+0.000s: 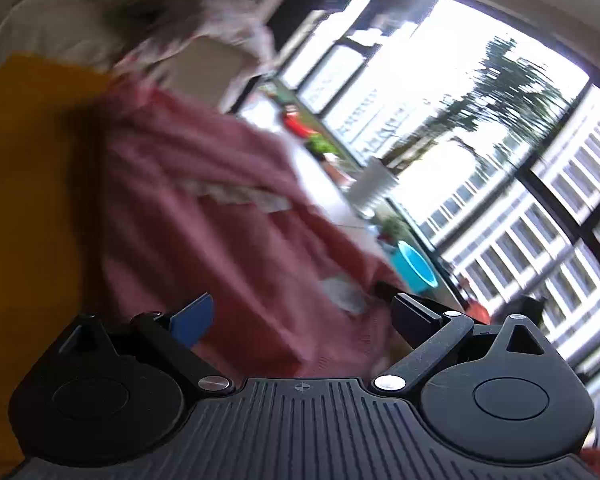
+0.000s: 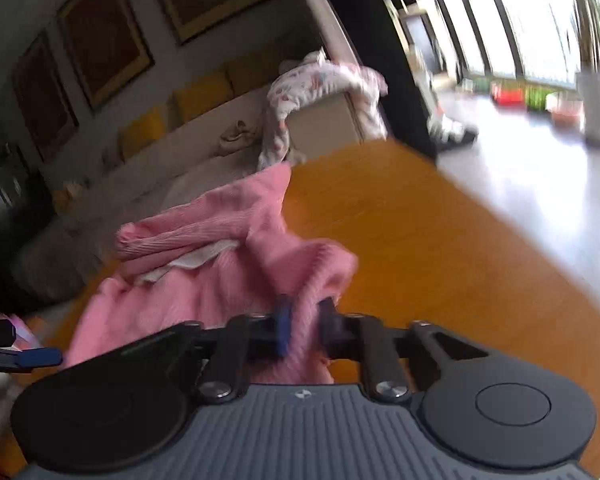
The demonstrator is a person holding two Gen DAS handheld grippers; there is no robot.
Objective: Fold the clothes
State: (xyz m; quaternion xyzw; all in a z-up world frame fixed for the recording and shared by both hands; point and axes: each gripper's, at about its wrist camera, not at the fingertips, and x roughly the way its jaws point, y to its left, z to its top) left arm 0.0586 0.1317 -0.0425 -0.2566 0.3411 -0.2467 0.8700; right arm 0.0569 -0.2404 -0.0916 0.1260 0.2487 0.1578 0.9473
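Pink ribbed garment [image 2: 204,248] lies bunched on the orange worktop [image 2: 420,232], a white lining showing at its folds. Right gripper [image 2: 304,328]: fingers closed tight on a fold at the garment's near edge. Left gripper [image 1: 300,320]: fingers spread wide, gripping nothing, with the garment just beyond them. Behind the garment, a patterned cloth [image 2: 320,84] drapes over a beige sofa [image 2: 204,148].

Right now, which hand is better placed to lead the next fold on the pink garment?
Right. The right gripper is already shut on the pink garment over the table; the left gripper is open, with the cloth between its jaws but not pinched.
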